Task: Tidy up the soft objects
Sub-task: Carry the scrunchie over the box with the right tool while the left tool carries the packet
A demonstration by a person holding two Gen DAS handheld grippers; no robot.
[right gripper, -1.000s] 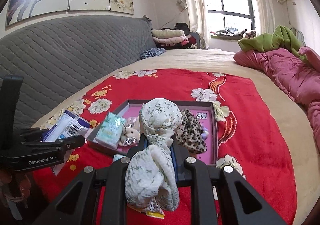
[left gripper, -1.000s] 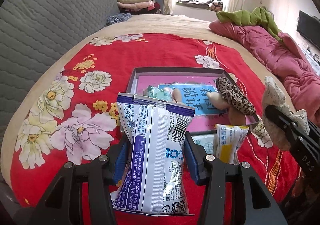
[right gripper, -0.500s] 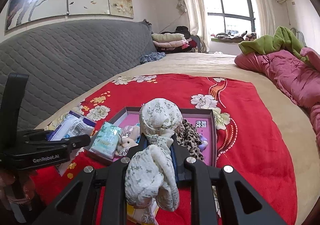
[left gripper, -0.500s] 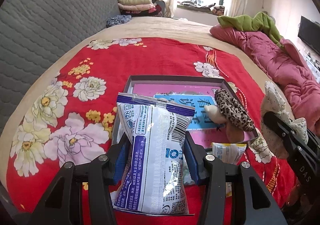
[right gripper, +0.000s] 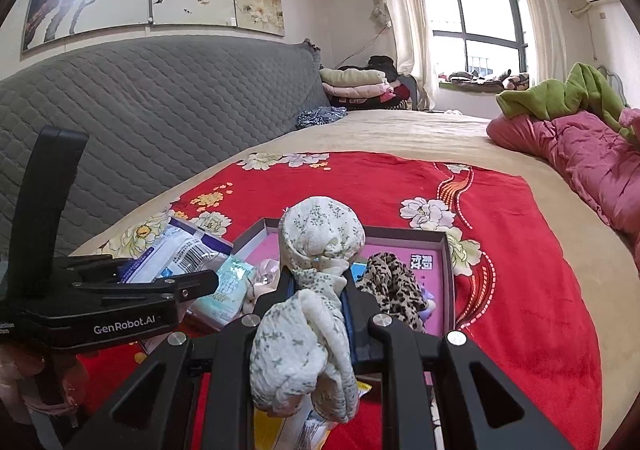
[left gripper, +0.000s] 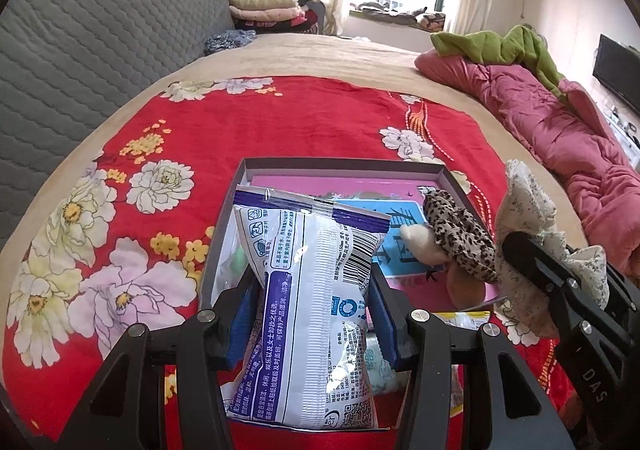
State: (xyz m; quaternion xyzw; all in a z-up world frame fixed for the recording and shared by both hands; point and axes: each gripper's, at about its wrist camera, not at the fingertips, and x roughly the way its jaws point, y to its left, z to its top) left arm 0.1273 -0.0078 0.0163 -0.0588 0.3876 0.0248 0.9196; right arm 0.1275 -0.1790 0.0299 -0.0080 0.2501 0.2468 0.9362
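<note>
My left gripper (left gripper: 310, 290) is shut on a white and purple plastic pack (left gripper: 308, 302), held upright over the near left corner of a shallow grey box (left gripper: 344, 163) with a pink floor. My right gripper (right gripper: 318, 286) is shut on a rolled floral cloth (right gripper: 320, 238), also seen at the right edge as the floral cloth (left gripper: 528, 209). Inside the box lie a leopard-print cloth (left gripper: 460, 238), a small cream plush (left gripper: 420, 244) and a pale green tissue pack (right gripper: 224, 286). A yellow and white packet (left gripper: 460, 320) lies on the red blanket below the box.
The box sits on a red flowered blanket (left gripper: 168, 209) spread over a beige bed. A grey quilted headboard (right gripper: 140, 121) runs along the left. A pink quilt (left gripper: 560, 129) with a green garment lies at the right. Folded clothes (left gripper: 264, 9) are stacked at the far end.
Both grippers have moved forward over the box with their loads still held. The box and its contents now sit closer and lower in both views.
</note>
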